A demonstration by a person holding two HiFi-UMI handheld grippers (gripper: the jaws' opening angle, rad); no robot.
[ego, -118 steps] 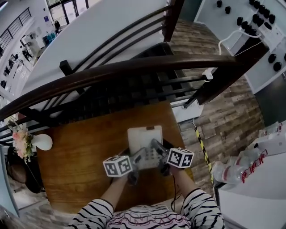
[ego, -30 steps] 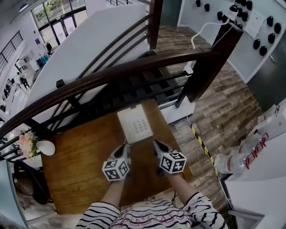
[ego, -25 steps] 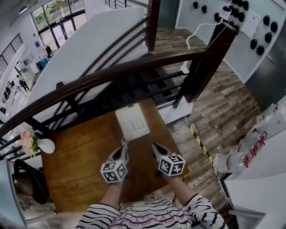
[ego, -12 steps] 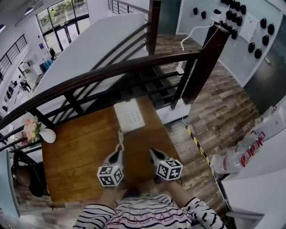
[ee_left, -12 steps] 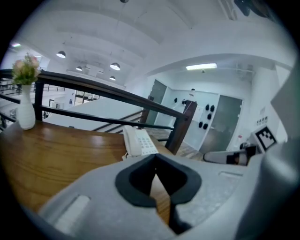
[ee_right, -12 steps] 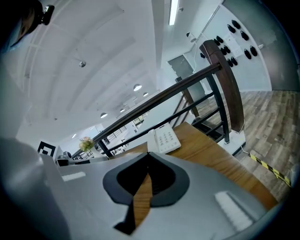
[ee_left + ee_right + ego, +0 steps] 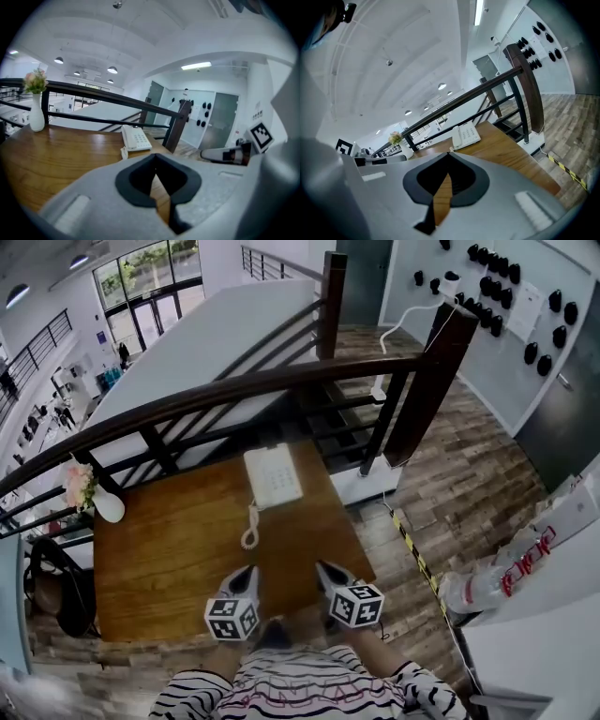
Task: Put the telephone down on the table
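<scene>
No word, number or brand could be read. The marker cube (image 7: 232, 617) on the left hand-held gripper (image 7: 249, 570) and its twin on the right hand-held gripper (image 7: 322, 567) bore black-and-white square code patterns, not letters. The keys of the telephone (image 7: 273, 476), well ahead of both, were too small to read. Red print on the white packages (image 7: 520, 568), off to the right of the right hand-held gripper, was too blurred to read.
</scene>
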